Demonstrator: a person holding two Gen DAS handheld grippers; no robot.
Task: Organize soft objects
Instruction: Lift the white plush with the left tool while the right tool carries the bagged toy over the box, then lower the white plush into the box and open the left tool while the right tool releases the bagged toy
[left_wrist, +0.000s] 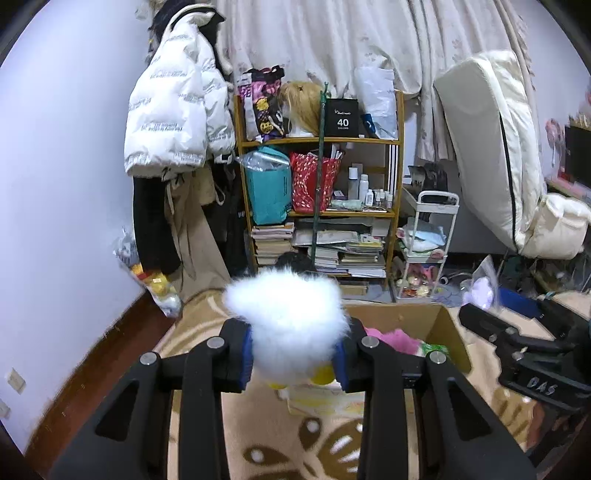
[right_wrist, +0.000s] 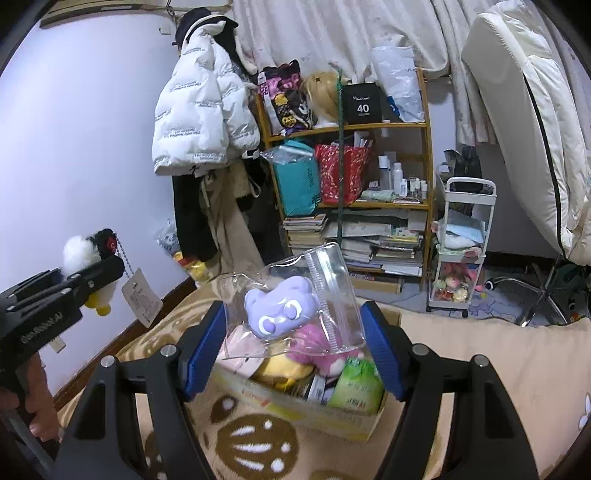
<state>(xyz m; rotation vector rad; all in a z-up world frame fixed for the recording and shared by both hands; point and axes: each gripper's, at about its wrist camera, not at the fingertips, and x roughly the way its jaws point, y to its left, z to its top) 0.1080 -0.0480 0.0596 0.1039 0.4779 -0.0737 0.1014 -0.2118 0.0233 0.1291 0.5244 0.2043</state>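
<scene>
Holding 2 toys above the cardboard box (right_wrist: 354, 424), we keep the left gripper (left_wrist: 295, 354) clenched on the white plush (left_wrist: 288, 314) and the right gripper (right_wrist: 291, 350) squeezing the bagged purple plush (right_wrist: 284, 310), carrying both level.

Home bedroom: hanging puffer jacket (left_wrist: 177, 107), cluttered wooden shelf (left_wrist: 317, 140), curtains (left_wrist: 332, 37), propped mattress (left_wrist: 491, 147).

We see both views under even, cool indoor light, with the wall (left_wrist: 66, 177) tinted bluish and no hard shadows. Fisheye distortion bends the curtain (left_wrist: 332, 40) and bookshelf (right_wrist: 428, 155), and black corners frame each view. The white plush toy (left_wrist: 291, 317) is overexposed and soft; the zip bag (right_wrist: 332, 280) carries faint glare.
</scene>
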